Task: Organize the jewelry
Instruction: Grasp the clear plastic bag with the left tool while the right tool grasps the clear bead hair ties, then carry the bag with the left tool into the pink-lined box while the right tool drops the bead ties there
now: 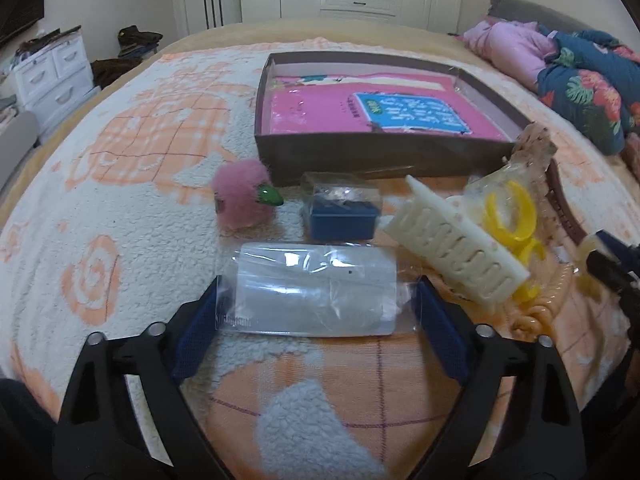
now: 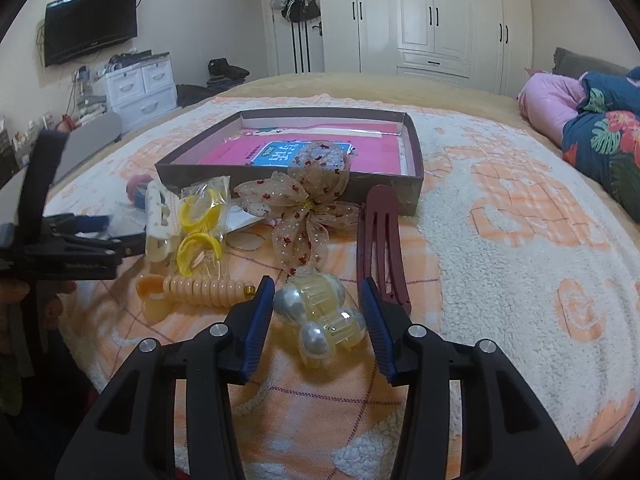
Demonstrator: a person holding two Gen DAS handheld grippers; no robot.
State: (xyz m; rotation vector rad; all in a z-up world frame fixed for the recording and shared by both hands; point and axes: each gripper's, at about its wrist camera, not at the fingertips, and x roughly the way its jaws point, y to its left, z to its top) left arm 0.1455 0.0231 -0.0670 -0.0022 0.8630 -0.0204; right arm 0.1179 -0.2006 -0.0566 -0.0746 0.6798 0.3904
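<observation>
Straddling a clear plastic packet (image 1: 316, 290) on the bed (image 1: 120, 208), the left hand-held gripper (image 1: 320, 312) was seen with its jaws spread wide, pads just beside the packet's ends, contact not discernible. The right hand-held gripper (image 2: 316, 320) was seen part-closed around a translucent yellow pearl claw clip (image 2: 320, 320), without clear contact. Beyond them, a blue box (image 1: 344, 220), a white comb clip (image 1: 456, 240) and an open tray (image 2: 416, 160) were seen.
</observation>
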